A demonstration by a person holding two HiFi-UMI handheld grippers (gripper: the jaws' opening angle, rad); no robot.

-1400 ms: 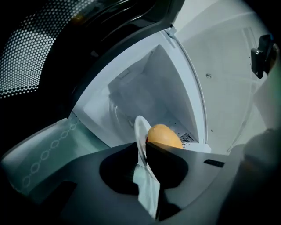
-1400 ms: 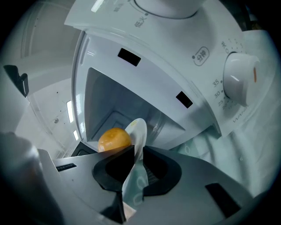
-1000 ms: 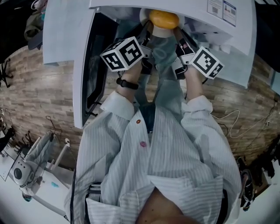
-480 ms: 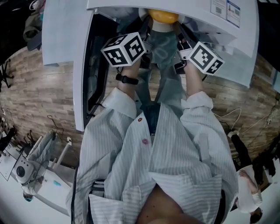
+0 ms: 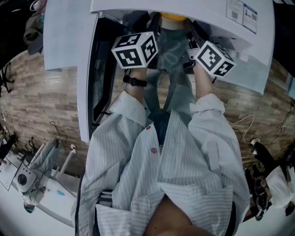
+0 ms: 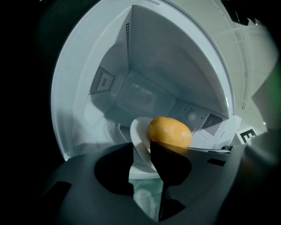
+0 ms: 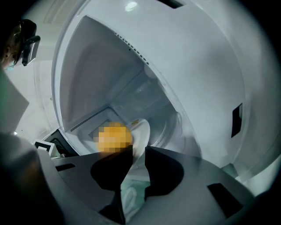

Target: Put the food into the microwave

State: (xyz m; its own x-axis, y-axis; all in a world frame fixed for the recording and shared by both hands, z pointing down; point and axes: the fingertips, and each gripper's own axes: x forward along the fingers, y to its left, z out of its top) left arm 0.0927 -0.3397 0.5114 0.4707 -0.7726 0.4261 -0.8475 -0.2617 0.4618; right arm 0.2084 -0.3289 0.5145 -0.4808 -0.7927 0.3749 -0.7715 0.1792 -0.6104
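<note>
A yellow-orange round food (image 6: pixel 169 131) lies on a white plate (image 6: pixel 139 140) inside the white microwave (image 6: pixel 167 66). In the head view only a sliver of the food (image 5: pixel 173 17) shows under the microwave's top (image 5: pixel 193 11). My left gripper (image 6: pixel 141 154) has the plate's left rim between its jaws; they have just been opening and now stand apart around the rim. On the opposite side the right gripper (image 7: pixel 138 154) is shut on the plate's (image 7: pixel 141 129) rim, though its jaws have just been easing open a little. The food (image 7: pixel 114 137) looks blurred there.
The microwave door (image 5: pixel 64 41) hangs open at the left. Vent grilles (image 6: pixel 102 80) line the cavity's walls. A wooden floor (image 5: pixel 32 101) lies below, with a cable (image 5: pixel 239 129) at the right and lab gear (image 5: pixel 27 179) at the lower left.
Both hands and their marker cubes have pushed further into the microwave. The food, plainly seen before, is now nearly hidden under the microwave's top in the head view.
</note>
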